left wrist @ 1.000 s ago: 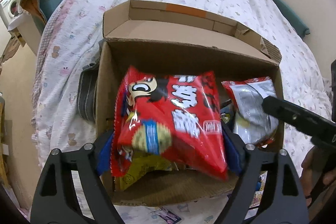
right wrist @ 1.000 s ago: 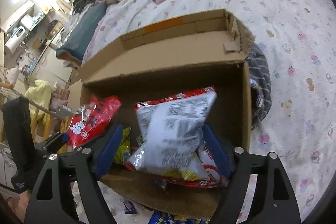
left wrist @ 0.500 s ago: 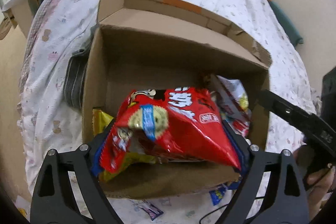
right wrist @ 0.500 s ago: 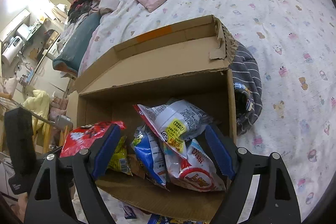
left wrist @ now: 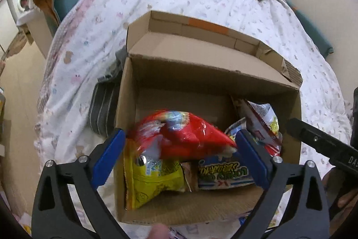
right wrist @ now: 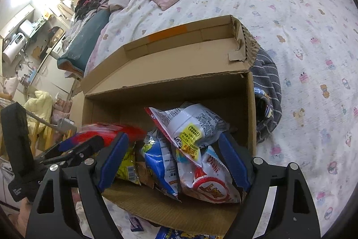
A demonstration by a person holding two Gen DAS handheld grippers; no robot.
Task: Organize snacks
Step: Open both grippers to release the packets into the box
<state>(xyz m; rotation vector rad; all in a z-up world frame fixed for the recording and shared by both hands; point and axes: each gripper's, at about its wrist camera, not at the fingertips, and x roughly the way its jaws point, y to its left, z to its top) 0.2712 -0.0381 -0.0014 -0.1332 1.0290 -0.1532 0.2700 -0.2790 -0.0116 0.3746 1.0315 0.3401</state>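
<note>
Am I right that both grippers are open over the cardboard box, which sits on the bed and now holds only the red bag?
Not quite: the cardboard box holds several bags, not just the red bag. The left wrist view also shows a yellow bag and a blue-and-white bag under it. The rest stands: left gripper and right gripper are open, and the box sits on the bed.

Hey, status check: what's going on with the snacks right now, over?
Left gripper jaws astride blurred red bag, grip unclear. Right gripper open, empty, at cardboard box. Box mouth unobstructed.
</note>
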